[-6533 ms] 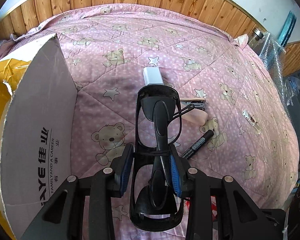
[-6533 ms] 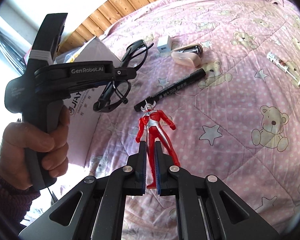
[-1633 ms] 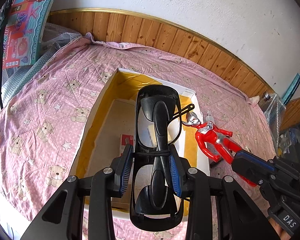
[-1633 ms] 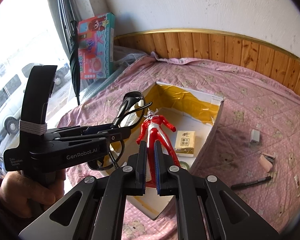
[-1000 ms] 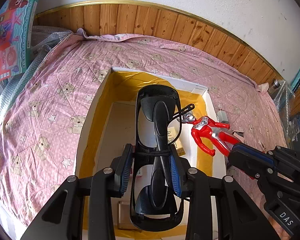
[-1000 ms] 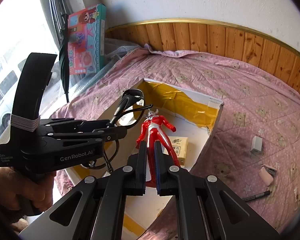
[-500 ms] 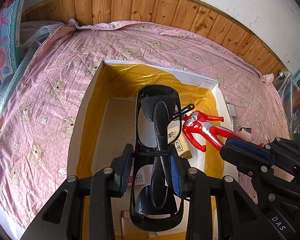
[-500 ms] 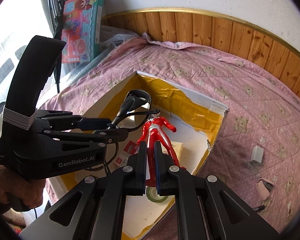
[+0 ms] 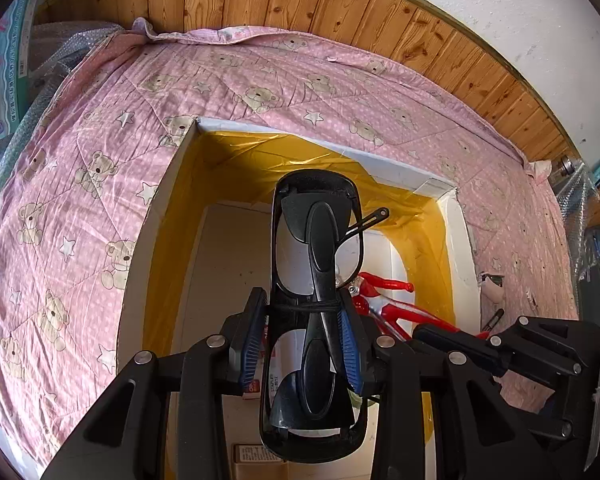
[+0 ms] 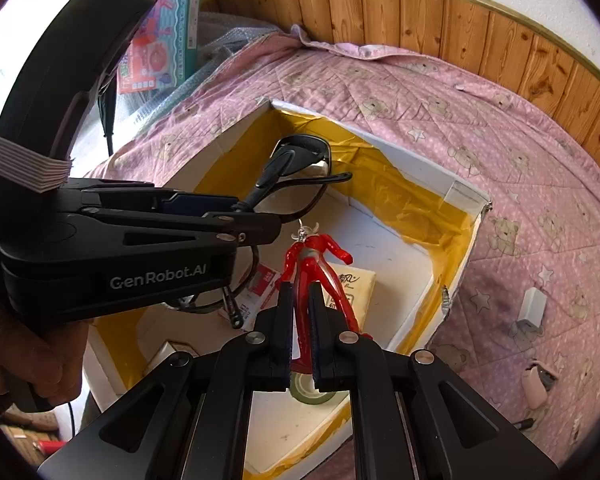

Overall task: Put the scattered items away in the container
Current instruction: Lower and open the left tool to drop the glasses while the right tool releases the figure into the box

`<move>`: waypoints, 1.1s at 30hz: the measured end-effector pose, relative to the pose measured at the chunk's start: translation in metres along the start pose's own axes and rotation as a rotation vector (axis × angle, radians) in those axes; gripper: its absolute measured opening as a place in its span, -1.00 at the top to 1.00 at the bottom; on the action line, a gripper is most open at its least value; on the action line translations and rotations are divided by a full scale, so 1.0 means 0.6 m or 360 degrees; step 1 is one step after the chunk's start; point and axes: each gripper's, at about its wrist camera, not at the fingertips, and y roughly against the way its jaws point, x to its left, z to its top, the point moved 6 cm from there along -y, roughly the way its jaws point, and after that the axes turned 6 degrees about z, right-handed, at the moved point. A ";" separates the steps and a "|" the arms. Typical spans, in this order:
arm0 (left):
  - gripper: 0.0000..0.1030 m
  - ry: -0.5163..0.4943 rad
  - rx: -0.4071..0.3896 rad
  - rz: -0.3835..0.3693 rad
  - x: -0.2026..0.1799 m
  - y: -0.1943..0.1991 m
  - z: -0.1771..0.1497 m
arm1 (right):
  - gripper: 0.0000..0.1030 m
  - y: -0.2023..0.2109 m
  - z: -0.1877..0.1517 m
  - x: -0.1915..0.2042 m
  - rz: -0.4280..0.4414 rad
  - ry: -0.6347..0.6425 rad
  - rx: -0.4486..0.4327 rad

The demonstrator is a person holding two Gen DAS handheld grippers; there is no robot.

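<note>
Inside box, tissue pack, tape roll

The left tool is clamped on a pair of black glasses, its blue-padded fingers pressing the folded frame from both sides above the open box. A hand grips its handle from below. The right tool is closed on the legs of a red toy figure, held over the same box, just right of the left tool.
</note>
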 end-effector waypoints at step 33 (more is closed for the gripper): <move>0.27 -0.0104 0.0242 0.0174 0.021 -0.127 0.046 | 0.62 -0.031 -0.040 0.026 0.0137 -0.0039 0.0177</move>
